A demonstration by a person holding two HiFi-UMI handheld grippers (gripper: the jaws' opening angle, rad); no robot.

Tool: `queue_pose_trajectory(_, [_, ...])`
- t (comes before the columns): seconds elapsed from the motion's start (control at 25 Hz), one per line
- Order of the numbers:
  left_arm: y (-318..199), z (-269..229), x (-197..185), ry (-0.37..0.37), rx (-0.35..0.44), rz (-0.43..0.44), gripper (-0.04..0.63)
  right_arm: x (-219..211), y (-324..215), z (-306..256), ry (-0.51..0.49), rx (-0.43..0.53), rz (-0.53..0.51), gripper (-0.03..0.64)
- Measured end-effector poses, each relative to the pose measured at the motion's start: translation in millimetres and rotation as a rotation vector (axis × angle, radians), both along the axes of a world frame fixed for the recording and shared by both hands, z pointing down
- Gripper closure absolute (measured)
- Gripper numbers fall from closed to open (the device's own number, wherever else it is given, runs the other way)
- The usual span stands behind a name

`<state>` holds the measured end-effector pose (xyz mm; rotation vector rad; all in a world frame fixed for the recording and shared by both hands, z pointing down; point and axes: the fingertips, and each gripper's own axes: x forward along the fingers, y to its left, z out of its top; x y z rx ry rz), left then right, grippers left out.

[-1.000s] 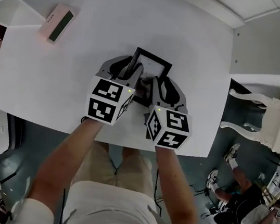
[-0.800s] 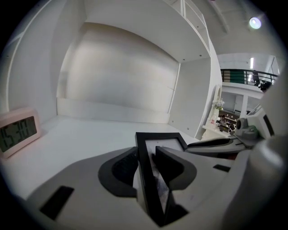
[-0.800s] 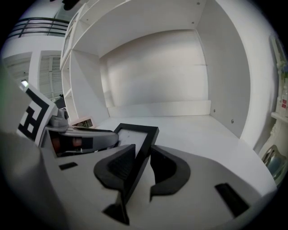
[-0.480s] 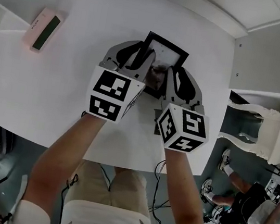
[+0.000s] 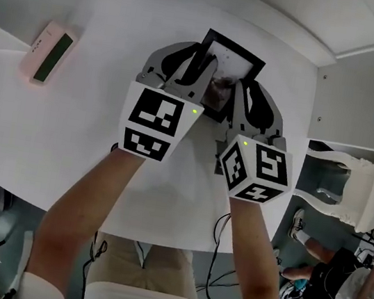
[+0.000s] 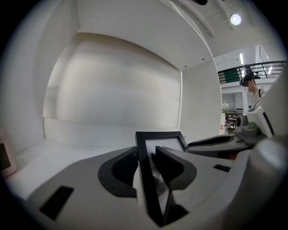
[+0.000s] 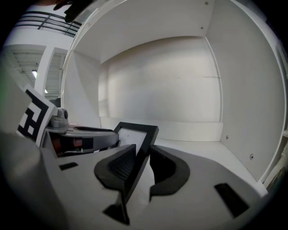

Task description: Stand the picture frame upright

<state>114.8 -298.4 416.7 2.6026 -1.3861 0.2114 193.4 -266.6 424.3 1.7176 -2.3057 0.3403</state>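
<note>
- The picture frame [image 5: 232, 61], black-rimmed with a pale face, is up near the far edge of the white table [image 5: 71, 127], closer to its far right corner than its far left, and it's pinched from both sides.
- It sits tilted, top edge leaning away from you. Whether its lower edge touches the table I can't quite say, since your grippers cover it in the head view.
- Your left gripper [image 5: 189, 68] has the frame's left rail between its dark pads. In the left gripper view the pads press on that rail from either side, so the grip is firm.
- Your right gripper [image 5: 251, 99] takes the right rail. Its jaws have just been closing, and the right gripper view shows the rail wedged between the pads, clamped.
- The two grippers sit side by side, marker cubes toward you, both noses pointing at the far edge with the frame bridging them.
- Well off to the left, by the table's left edge, lies a pink device [image 5: 46, 54] with a dark screen, flat and apart from the action.
- Beyond the far edge rise plain white wall panels [image 6: 117, 85], closing in at the sides like an alcove.
- Off the right edge stands a white ornate piece of furniture [image 5: 357, 183], with a person [image 5: 334, 288] down on the floor near it.
</note>
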Motion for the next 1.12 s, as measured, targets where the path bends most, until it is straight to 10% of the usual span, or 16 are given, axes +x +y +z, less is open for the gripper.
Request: queue_pose_trajectory(1.12, [-116,-27,-8,0.071,0.156,-0.067,0.463,-4,-125,-28,0.042,0.148,-0.041,0.523])
